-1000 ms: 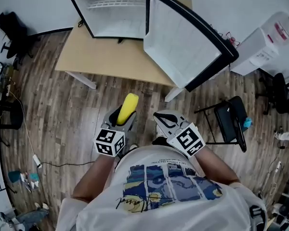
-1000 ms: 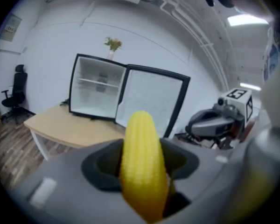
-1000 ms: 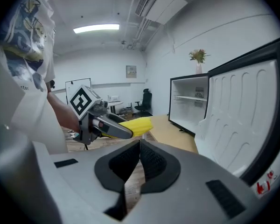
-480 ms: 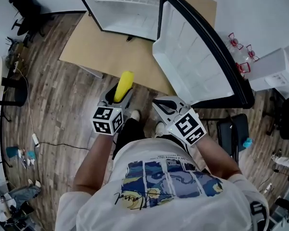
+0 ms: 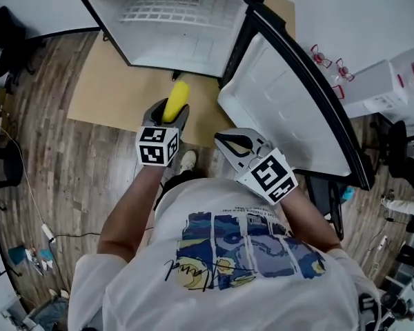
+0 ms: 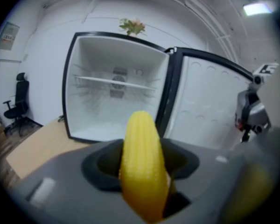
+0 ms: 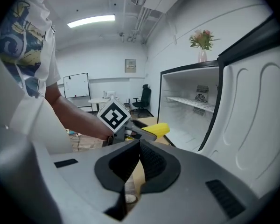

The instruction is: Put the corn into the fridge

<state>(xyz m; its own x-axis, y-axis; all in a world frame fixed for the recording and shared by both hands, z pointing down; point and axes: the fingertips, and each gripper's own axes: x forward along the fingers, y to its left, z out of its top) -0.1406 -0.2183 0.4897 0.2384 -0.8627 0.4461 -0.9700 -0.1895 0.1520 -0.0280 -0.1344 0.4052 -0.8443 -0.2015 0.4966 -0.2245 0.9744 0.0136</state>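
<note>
A yellow corn cob (image 5: 175,101) sticks out forward from my left gripper (image 5: 171,110), which is shut on it. In the left gripper view the corn (image 6: 142,162) stands between the grey jaws, pointing at the open fridge (image 6: 116,101) just ahead. The fridge (image 5: 172,26) has a white, bare interior with one wire shelf, and its door (image 5: 290,109) is swung open to the right. My right gripper (image 5: 229,143) is beside the left one, near the door's lower edge. Its pads (image 7: 149,162) meet with nothing between them.
The fridge stands on a tan board (image 5: 110,95) laid over the wood floor. A black folding chair (image 5: 331,198) is behind the door, and a white box (image 5: 393,81) lies at the right. A flower vase (image 7: 201,43) tops the fridge. An office chair (image 6: 18,101) stands at the far left.
Both grippers have moved forward toward the fridge, which now fills the top of the head view. The corn stays in the left gripper's jaws.
</note>
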